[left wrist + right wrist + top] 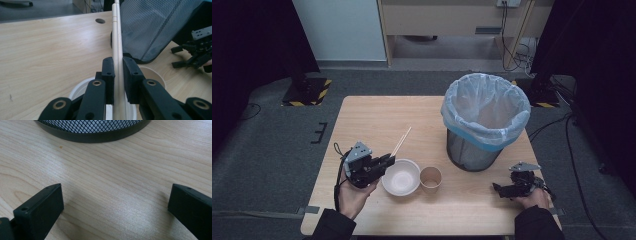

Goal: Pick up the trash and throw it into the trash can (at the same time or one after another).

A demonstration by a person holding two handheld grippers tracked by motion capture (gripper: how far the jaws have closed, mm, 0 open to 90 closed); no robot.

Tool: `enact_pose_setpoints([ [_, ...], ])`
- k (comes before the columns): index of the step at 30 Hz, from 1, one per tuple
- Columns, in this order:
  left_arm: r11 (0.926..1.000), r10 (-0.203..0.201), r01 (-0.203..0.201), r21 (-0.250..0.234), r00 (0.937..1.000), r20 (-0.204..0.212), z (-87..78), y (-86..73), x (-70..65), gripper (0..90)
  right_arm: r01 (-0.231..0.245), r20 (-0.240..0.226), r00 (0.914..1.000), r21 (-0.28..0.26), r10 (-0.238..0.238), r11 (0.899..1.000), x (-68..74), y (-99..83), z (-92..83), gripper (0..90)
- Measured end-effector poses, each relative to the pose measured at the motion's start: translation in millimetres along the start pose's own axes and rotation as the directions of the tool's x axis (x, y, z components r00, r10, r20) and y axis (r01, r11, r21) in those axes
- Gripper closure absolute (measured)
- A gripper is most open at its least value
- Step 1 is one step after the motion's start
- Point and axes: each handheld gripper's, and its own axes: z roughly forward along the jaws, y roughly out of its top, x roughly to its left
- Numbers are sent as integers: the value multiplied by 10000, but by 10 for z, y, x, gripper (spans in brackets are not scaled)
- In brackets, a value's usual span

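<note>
A pair of pale wooden chopsticks [401, 141] slants up and away from my left gripper [388, 161], which is shut on their near end at the table's front left. In the left gripper view the chopsticks [116, 45] run straight up between the black pads of that gripper [119, 67], above a white bowl [77, 91]. The white bowl [401, 176] and a brown paper cup [430, 178] stand side by side just right of that gripper. My right gripper [499, 189] rests low at the front right, open, with bare wood between its jaws [116, 200].
A black mesh bin [484, 120] lined with a light blue bag stands at the table's right, its base [92, 135] just ahead of the right gripper. The wooden table [372, 115] is bare at its far left. Grey floor surrounds it.
</note>
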Motion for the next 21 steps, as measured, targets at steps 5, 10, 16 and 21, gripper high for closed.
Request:
enact_pose_setpoints([
  [5, 9996, 140, -138, -266, 9999, 60, -48, 79, -44, 797, -9, 5, 10000, -30, 9, 10000, 1, -4, -1, 3],
  [10, 9981, 259, -255, -562, 9996, 80, -76, 184, -74, 797, 15, 11, 10000, -77, -15, 10000, 0, -10, -1, 3],
  [16, 9951, 472, -460, -875, 9988, 115, -76, 348, -119, 797, 16, 7, 10000, -128, -15, 9999, 0, -16, -2, 3],
  [21, 9917, 605, -590, -1145, 9981, 97, -76, 478, -149, 796, 5, 16, 10000, -140, -5, 9999, 1, -17, -1, 3],
])
